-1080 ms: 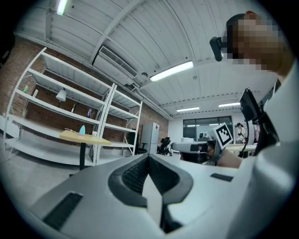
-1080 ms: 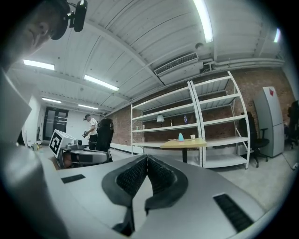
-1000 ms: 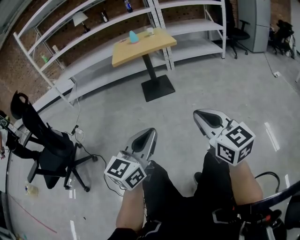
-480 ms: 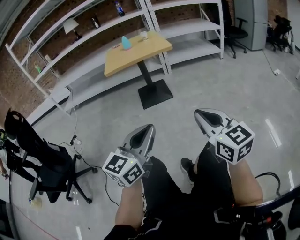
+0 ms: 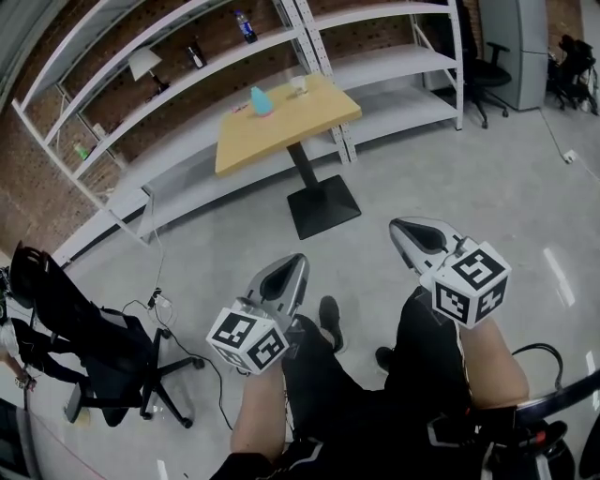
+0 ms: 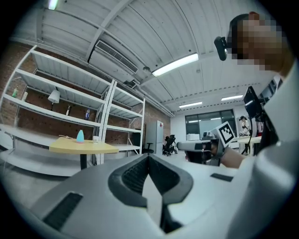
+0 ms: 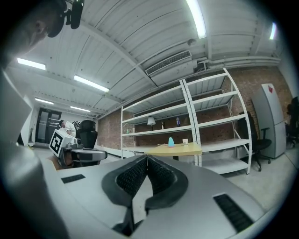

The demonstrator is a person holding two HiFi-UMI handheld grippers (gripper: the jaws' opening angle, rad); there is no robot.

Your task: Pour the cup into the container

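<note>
Small pale cup [image 5: 299, 85] stands near the far edge of a square, yellow-topped wooden table [image 5: 281, 127] on a black pedestal base, well apart from both grippers. Just beside it on the same tabletop, to its left in the head view, stands a teal, cone-shaped container [image 5: 260, 100]; the two are near each other but not touching. Whether the cup holds anything cannot be told at this range.

Behind the table, white metal shelving [image 5: 178, 70] runs along a red brick wall, with a small white lamp [image 5: 143, 64] and a dark bottle [image 5: 246, 26] on its upper boards. A black office chair [image 5: 103, 342] stands on the grey concrete floor [image 5: 487, 187] at the left, with cables lying by it.

Low in the head view, the left gripper [image 5: 292, 272] and the right gripper [image 5: 408, 230] are held out side by side over the floor, each pointing roughly toward the table, with the person's bare forearms behind the marker cubes. In the left gripper view, the black ribbed pads [image 6: 135, 175] meet at their tips with nothing between them. In the right gripper view, the pads [image 7: 131, 179] are likewise pressed together and empty, and the table with cup and container shows far ahead of the jaws.
</note>
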